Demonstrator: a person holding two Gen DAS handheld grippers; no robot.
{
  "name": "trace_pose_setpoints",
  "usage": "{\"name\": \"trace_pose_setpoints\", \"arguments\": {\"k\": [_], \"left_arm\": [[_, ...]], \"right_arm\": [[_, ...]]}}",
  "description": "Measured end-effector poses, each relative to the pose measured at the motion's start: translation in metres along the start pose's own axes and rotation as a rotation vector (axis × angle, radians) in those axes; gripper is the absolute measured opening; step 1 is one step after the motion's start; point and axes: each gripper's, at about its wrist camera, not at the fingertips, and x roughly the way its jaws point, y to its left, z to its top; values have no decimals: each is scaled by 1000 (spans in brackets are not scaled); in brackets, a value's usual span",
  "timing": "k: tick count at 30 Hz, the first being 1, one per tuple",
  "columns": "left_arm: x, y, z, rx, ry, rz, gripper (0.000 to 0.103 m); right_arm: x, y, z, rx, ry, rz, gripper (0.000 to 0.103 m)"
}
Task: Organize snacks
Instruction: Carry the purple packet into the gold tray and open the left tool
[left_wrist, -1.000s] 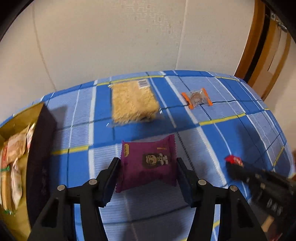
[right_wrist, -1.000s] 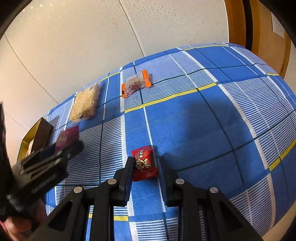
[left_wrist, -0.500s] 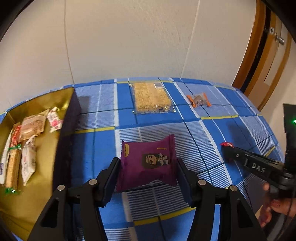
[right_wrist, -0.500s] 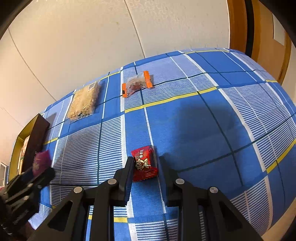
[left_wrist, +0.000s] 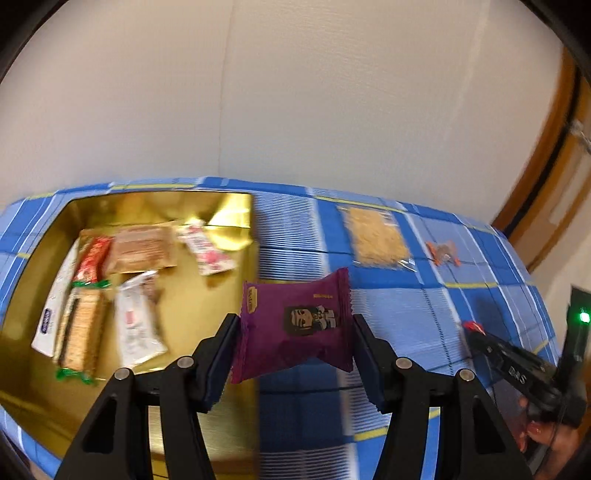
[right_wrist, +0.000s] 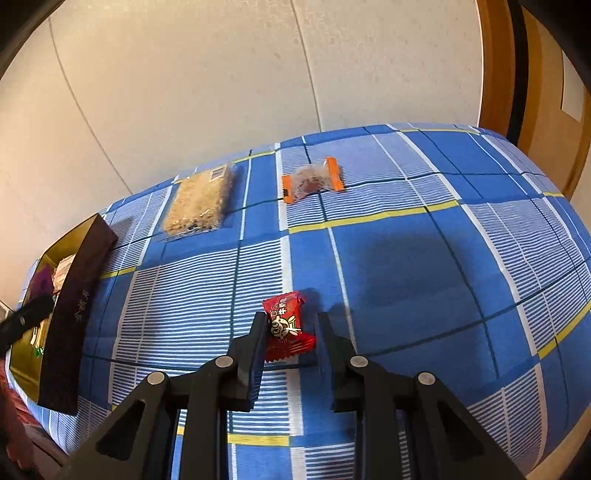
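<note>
Wall: off-white panels, thin vertical seams, no marks seen. Wooden door frame at 1–2 o'clock, orange-brown, dark strip alongside. Table cloth: blue/white plaid w/ yellow lines, lit evenly, soft shadow patch near ctr.

- The left wrist camera looks forward and down, close above the open gold-lined rectangular box at the left side of the blue checked tablecloth.
- The right wrist camera looks down from further right, near the cloth, towards the wall.
- Both views share the clear flat packet of pale grain bar, the small orange-ended clear packet and the box.
</note>
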Motion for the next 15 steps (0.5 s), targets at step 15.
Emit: {"name": "trace_pose_setpoints", "arguments": {"k": [15], "left_arm": [[39, 68, 9, -195, 136, 76, 61]], "right_arm": [[3, 12, -3, -29, -6, 11, 26]]}}
